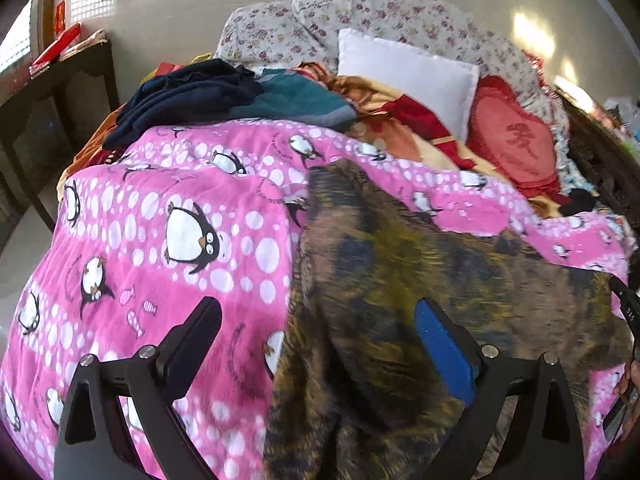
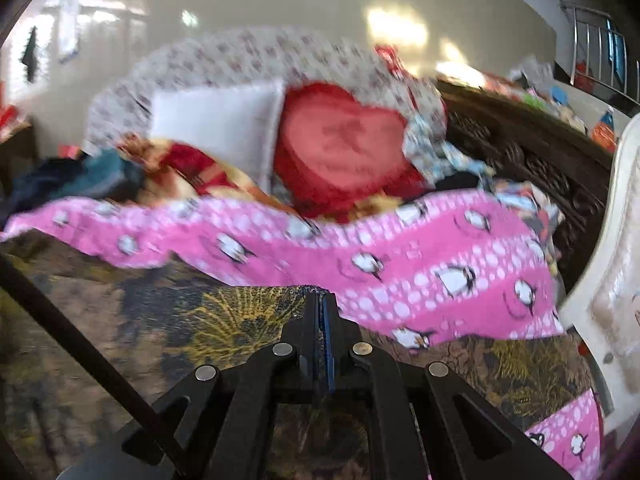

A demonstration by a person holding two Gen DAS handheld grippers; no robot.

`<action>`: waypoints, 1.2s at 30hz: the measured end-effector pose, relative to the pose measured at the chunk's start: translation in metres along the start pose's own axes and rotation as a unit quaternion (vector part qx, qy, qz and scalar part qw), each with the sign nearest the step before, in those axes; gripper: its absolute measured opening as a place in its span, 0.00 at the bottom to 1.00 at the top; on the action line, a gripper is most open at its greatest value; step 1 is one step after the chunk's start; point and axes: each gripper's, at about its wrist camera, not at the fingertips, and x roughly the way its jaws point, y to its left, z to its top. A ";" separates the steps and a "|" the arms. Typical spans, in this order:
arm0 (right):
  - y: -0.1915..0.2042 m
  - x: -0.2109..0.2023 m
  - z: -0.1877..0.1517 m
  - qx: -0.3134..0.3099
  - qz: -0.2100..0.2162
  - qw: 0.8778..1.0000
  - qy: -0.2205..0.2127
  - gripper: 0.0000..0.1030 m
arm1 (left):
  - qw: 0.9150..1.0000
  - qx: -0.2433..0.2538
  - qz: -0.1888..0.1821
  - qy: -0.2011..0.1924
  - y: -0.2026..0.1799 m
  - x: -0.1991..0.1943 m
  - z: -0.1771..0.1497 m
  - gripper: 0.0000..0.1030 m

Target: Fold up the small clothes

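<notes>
A brown and yellow patterned garment (image 1: 400, 300) lies spread on a pink penguin blanket (image 1: 180, 232). My left gripper (image 1: 320, 320) is open and empty just above the garment's left part. In the right wrist view the same garment (image 2: 208, 320) fills the lower frame. My right gripper (image 2: 320, 308) is shut on the garment's upper edge, with fabric pinched between the fingers. The right gripper's edge shows at the far right of the left wrist view (image 1: 624, 308).
A pile of dark blue and teal clothes (image 1: 224, 96) lies at the blanket's far end. A white pillow (image 1: 408, 76), a red heart cushion (image 1: 516, 136) and floral bedding (image 1: 360, 16) lie behind. A dark table (image 1: 60, 80) stands left. A white plastic chair (image 2: 608, 260) stands right.
</notes>
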 end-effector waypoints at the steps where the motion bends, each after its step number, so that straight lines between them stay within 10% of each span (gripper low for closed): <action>1: -0.002 0.009 -0.002 -0.001 -0.013 1.000 0.009 0.02 | 1.000 -0.003 0.002 0.002 0.002 0.003 0.002 0.94; 11: -0.016 -0.001 -0.018 0.032 0.040 0.999 0.017 0.03 | 1.000 -0.008 0.016 0.003 0.013 0.022 0.018 0.94; 13: -0.008 -0.018 -0.011 0.041 0.094 0.995 0.002 0.23 | 1.000 -0.015 0.001 -0.001 0.022 0.016 0.014 0.94; 15: 0.019 -0.040 0.002 0.030 0.160 0.987 -0.018 0.67 | 1.000 -0.016 0.005 0.001 0.030 0.013 0.007 0.94; 16: 0.035 -0.049 0.008 0.020 0.193 0.981 -0.028 0.69 | 1.000 -0.014 0.007 0.007 0.034 0.013 0.000 0.94; 22: 0.170 -0.076 0.049 -0.045 0.355 0.934 -0.022 0.69 | 0.999 -0.027 -0.008 0.028 0.049 0.016 -0.030 0.94; 27: 0.274 -0.072 0.062 -0.114 0.369 0.922 0.008 0.69 | 0.999 -0.041 -0.013 0.015 0.057 0.021 -0.038 0.94; 32: 0.349 -0.032 0.063 -0.155 0.300 0.938 0.078 0.66 | 0.999 -0.043 -0.025 0.012 0.060 0.025 -0.043 0.94; 33: 0.354 -0.024 0.064 -0.162 0.301 0.935 0.094 0.55 | 0.999 -0.040 -0.028 0.010 0.061 0.024 -0.043 0.94; 34: 0.355 -0.020 0.066 -0.164 0.312 0.930 0.102 0.15 | 0.999 -0.039 -0.033 0.008 0.063 0.022 -0.044 0.94; 36: 0.350 -0.023 0.072 -0.157 0.335 0.925 0.088 0.07 | 0.998 -0.043 -0.042 0.008 0.067 0.019 -0.044 0.94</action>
